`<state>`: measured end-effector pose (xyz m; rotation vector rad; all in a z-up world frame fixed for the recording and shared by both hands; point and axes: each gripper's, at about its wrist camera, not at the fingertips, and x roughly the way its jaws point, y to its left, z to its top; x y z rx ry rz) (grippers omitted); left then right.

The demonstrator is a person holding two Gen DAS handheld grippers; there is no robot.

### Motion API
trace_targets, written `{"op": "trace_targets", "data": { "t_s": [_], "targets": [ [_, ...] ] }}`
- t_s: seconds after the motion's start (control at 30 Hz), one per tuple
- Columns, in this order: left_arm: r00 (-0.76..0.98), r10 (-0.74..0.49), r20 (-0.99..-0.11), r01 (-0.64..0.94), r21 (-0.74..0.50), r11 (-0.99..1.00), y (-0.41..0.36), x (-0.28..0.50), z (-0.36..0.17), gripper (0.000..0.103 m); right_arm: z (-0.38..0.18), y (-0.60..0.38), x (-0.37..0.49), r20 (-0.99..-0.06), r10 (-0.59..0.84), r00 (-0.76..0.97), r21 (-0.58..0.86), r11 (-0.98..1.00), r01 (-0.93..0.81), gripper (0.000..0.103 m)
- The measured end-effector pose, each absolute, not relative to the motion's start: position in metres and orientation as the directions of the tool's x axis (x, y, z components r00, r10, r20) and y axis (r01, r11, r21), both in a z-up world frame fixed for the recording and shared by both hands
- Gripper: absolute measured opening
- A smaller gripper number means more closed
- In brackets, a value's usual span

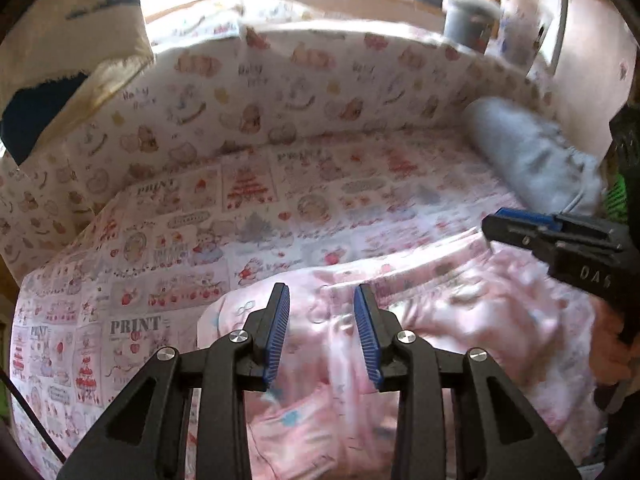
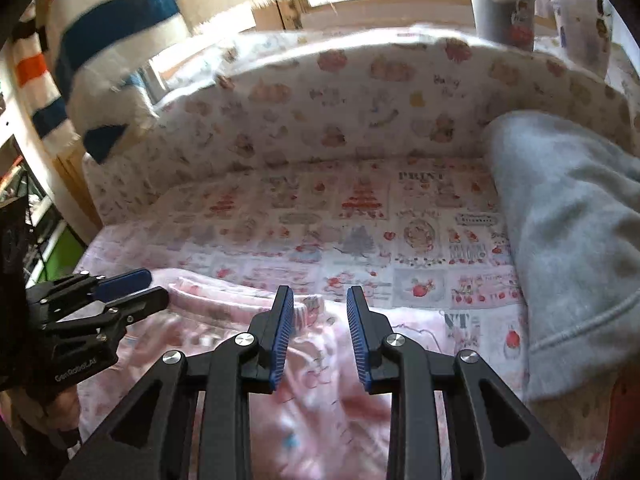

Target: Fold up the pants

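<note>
Two grippers hang over a bed (image 1: 168, 240) covered in a patchwork-print sheet, with a padded bumper (image 1: 280, 92) in a teddy-bear print curving round its far side. At far left of the right wrist view a striped towel (image 2: 108, 36) in white, blue and orange hangs down over the bumper's corner. Next, low in that view, the left gripper (image 2: 154, 286) reaches in from the left, its black body marked "GenRobot.AI" (the last letters are soft). Pink pants (image 1: 460, 312) lie crumpled on the near part of the bed, spreading under both grippers, with the waistband (image 2: 224, 296) towards the bumper. In the left wrist view the left gripper's blue pads stand apart above the pink cloth with nothing pinched between them. The right gripper (image 2: 320, 308) is likewise spread, its pads clear of the fabric beneath, with the waistband just beyond its tips. The sheet repeats the word "PRINT" in several squares, and the bumper carries a small script that is too blurred to read. Further right a grey garment (image 2: 568, 220) is heaped against the bumper, just beside the pants' right edge. Behind it, past the bumper, stands a grey tub (image 2: 502, 4) with a white rim. In the left wrist view the right gripper enters from the right edge, showing the letters "DAS".
</note>
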<state>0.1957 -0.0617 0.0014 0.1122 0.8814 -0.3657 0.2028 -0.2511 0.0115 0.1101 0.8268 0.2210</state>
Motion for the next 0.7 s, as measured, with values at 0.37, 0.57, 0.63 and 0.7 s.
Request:
{"op": "trace_targets", "data": {
  "t_s": [0.37,0.57,0.63,0.7],
  "targets": [
    [0.606,-0.310,-0.733,0.388,-0.068,0.919,-0.023,0.139,0.011,0.044,0.013,-0.289,0.159,-0.687,0.301,0.661,0.248,0.953,-0.175,0.029],
    [0.583,-0.366,-0.725,0.487,-0.049,0.872,-0.013,0.083,0.006,0.032,0.014,-0.300,0.099,-0.694,0.243,0.677,0.175,0.970,-0.169,0.029],
    [0.571,-0.373,-0.731,0.504,-0.046,0.862,-0.016,0.075,0.004,0.029,0.016,-0.306,0.081,-0.667,0.241,0.705,0.158,0.971,-0.181,0.029],
    [0.567,-0.370,-0.736,0.507,-0.042,0.861,-0.021,0.079,0.002,0.029,0.013,-0.303,0.072,-0.677,0.249,0.692,0.133,0.967,-0.217,0.029]
  ]
}}
